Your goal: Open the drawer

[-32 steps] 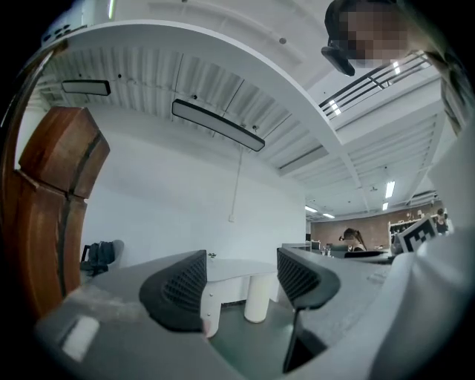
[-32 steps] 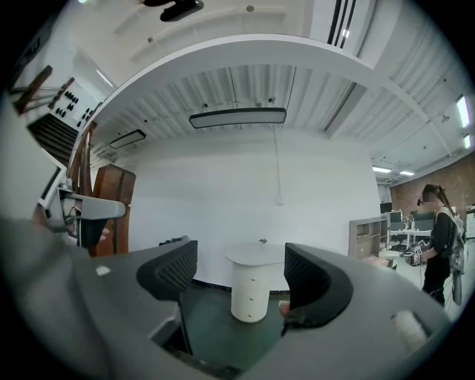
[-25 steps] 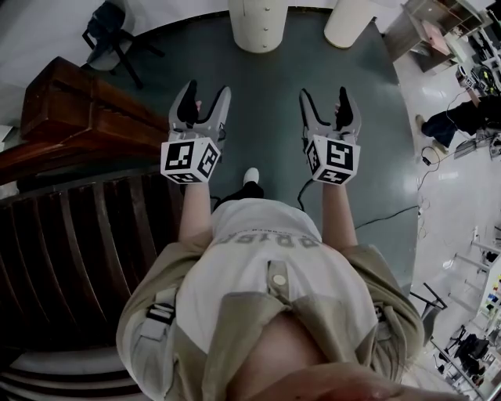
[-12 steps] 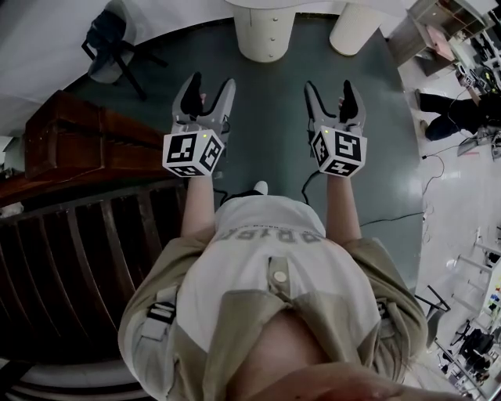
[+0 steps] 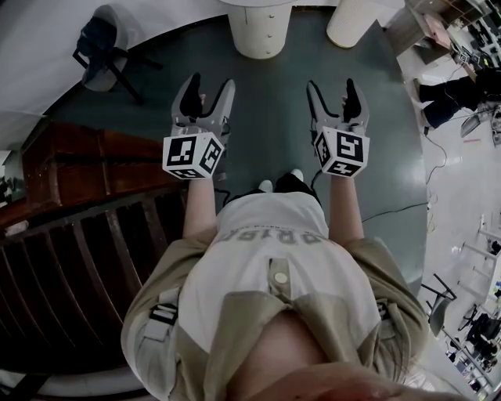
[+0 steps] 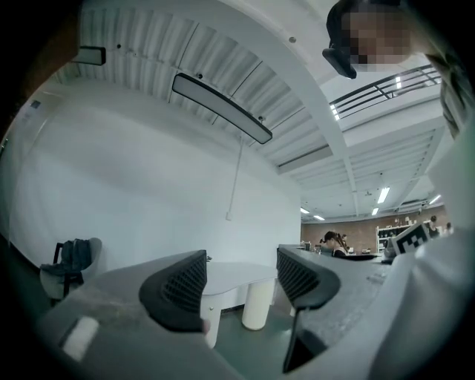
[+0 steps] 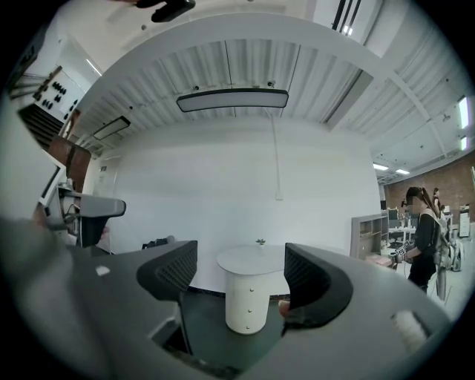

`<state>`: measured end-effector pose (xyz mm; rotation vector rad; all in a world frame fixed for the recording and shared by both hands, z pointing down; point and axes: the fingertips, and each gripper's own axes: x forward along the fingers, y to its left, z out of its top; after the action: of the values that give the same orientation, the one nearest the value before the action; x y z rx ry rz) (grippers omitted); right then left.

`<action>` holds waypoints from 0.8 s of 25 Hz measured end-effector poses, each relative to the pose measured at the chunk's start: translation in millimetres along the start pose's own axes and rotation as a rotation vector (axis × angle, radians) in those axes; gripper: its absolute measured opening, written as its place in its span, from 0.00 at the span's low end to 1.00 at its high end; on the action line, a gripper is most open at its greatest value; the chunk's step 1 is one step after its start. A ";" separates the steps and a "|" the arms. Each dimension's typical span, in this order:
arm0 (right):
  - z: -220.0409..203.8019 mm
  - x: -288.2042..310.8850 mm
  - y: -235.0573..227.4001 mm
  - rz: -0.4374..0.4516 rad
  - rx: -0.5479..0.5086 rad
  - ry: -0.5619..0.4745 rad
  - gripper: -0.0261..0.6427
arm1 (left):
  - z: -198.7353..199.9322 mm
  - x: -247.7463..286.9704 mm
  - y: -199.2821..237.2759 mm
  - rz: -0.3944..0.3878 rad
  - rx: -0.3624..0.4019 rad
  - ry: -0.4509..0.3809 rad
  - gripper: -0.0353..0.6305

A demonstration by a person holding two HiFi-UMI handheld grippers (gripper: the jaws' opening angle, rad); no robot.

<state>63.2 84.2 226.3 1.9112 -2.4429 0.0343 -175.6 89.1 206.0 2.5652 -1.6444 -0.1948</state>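
Subject: person standing on a dark green floor (image 5: 266, 125), one claw held out in each hand at about the same height.
Left claw (image 5: 210, 82): jaws wide apart with nothing between them. The ribbed pads face each other across clear air.
Right claw (image 5: 330, 84): jaws wide apart, gripping nothing.
Marker cubes: one at the near end of each claw, the left cube (image 5: 192, 157) and the right cube (image 5: 341, 153), both above the person's forearms.
Drawer unit (image 7: 250, 300): white round cabinet standing on the floor at the far side, under a white tabletop (image 7: 256, 260). Three small knobs run in a column down its front, and all the drawer fronts sit flush and shut. It lines up in the gap of the right claw's jaws but is well apart from both claws.
Second support: plain white pedestal (image 5: 352, 19), to the right of the drawer unit under the same tabletop.
Chair (image 5: 102, 43): far left near the white wall, with dark fabric draped over it.
Wooden structure (image 5: 78, 172): dark brown slatted woodwork, to the left of the person.
Ceiling lamp (image 7: 232, 99): long dark-edged fixture overhead.
Background: another person (image 7: 427, 237) stands far right beside a pale shelf unit (image 7: 367, 234).
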 end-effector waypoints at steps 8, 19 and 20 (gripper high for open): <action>-3.2 26.5 -11.3 0.020 -0.015 0.003 0.58 | -7.3 17.1 11.7 0.036 -0.003 -0.001 0.50; -8.0 89.9 -73.2 0.063 -0.035 0.030 0.58 | -24.9 95.2 5.5 0.086 -0.030 0.009 0.50; -6.7 95.8 -82.1 0.068 -0.036 0.033 0.58 | -24.8 104.7 0.8 0.088 -0.028 0.010 0.50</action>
<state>120.0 -28.2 236.7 1.7979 -2.4694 0.0233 -129.2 -6.2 224.3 2.4630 -1.7339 -0.1968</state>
